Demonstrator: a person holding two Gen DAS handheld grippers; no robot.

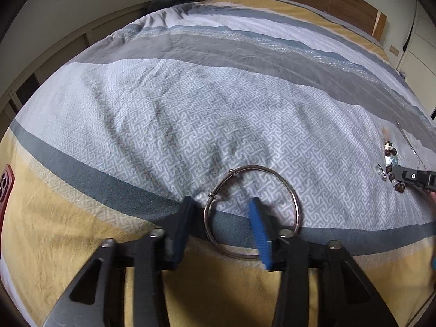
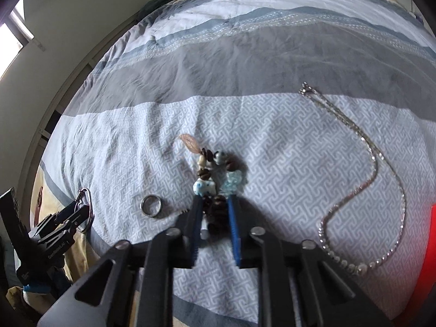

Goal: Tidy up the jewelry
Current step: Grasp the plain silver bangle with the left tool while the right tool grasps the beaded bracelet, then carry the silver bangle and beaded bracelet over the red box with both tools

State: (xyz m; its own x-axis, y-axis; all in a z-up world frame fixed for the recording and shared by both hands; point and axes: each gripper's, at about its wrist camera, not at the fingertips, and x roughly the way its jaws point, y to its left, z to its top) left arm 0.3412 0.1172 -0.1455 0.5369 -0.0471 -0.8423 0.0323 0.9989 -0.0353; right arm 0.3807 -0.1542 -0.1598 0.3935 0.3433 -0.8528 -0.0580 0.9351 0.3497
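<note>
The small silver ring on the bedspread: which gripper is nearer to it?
Right. The right gripper, at the beaded bracelet, sits just beside the ring; the left gripper is farther off, at the bangle.

I see a bed (image 1: 218,95) under both cameras, covered by a quilt (image 2: 272,163) banded in yellow, grey, white and a pale key pattern. On the patterned band, a metal bangle (image 1: 252,212) lies around my left gripper's right finger (image 1: 260,229), crossing onto the dark grey stripe. A beaded bracelet (image 2: 215,174) sits at and between my right fingers (image 2: 194,218). Just left of those fingers lies a small metal ring (image 2: 151,205); well to their right, a silver chain necklace (image 2: 362,185) snakes across the quilt. Far left of my left fingers, a red phone (image 1: 6,188) rests on the yellow band.
</note>
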